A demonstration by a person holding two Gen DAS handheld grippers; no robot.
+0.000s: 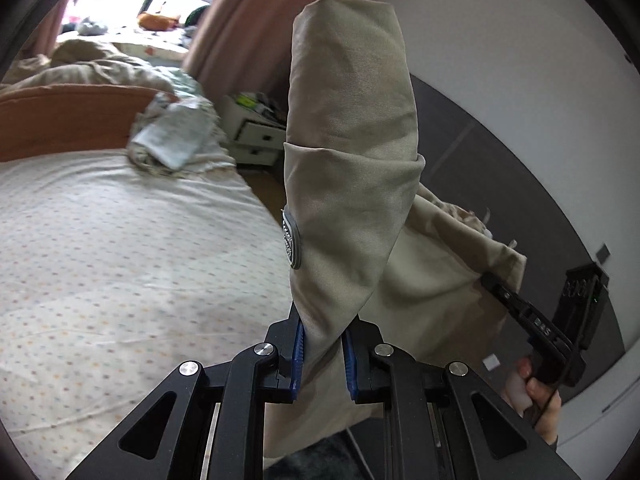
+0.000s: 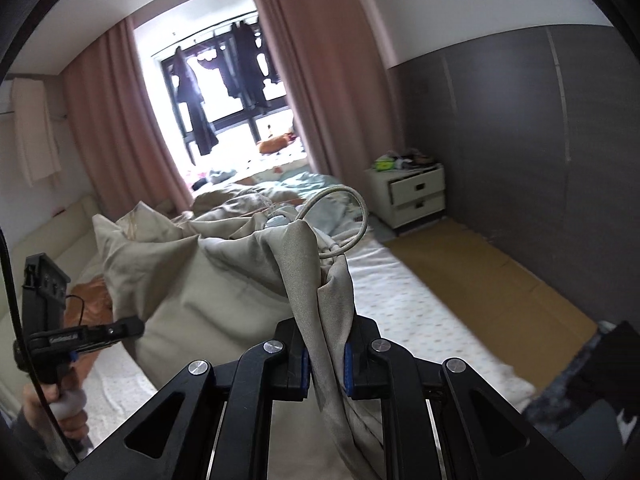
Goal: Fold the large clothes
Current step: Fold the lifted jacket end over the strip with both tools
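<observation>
Gripping a beige garment from two sides, both tools hold it up in the air above the bed. The left tool has its blue pads clamped on a bunched fold of the fabric, which rises from the jaws as a tall, wrapped column; a round grey patch sits on the cloth's left edge just above the jaws. To the right in the same view, the right tool pinches another part of the same garment, with the person's hand wrapped around its handle.

From the right wrist, that tool is clamped on a twisted grey-beige fold, and a pale drawstring cord loops up out of the cloth just above the jaws. The garment spreads leftward in a slack sheet to the left tool, which grips its far edge.

The bed carries a white dotted sheet, with rumpled bedding piled at its far end beside the pink curtains and the window. A white nightstand with two drawers stands against the grey wall panel, beside the bed.
</observation>
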